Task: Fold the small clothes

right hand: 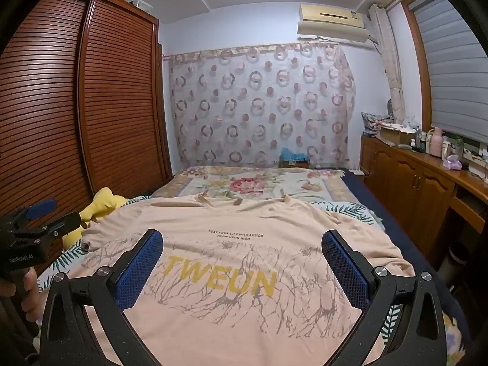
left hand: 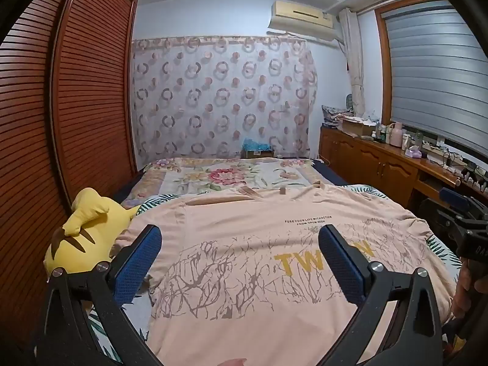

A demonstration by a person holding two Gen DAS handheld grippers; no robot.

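A peach T-shirt (left hand: pixel 250 262) with yellow letters "TWEUN" and a brown branch print lies spread flat, front up, on the bed; it also shows in the right wrist view (right hand: pixel 244 244). Its collar points to the far side. My left gripper (left hand: pixel 241 244) is open and empty, held above the shirt's left half. My right gripper (right hand: pixel 242 247) is open and empty above the shirt's middle. The right gripper shows at the right edge of the left wrist view (left hand: pixel 457 213), and the left gripper at the left edge of the right wrist view (right hand: pixel 36 219).
A yellow plush toy (left hand: pixel 82 231) lies at the shirt's left sleeve, by the brown louvred wardrobe (left hand: pixel 61 106). A floral blanket (left hand: pixel 231 177) covers the far bed. A wooden cabinet (left hand: pixel 381 158) with clutter runs along the right under the window.
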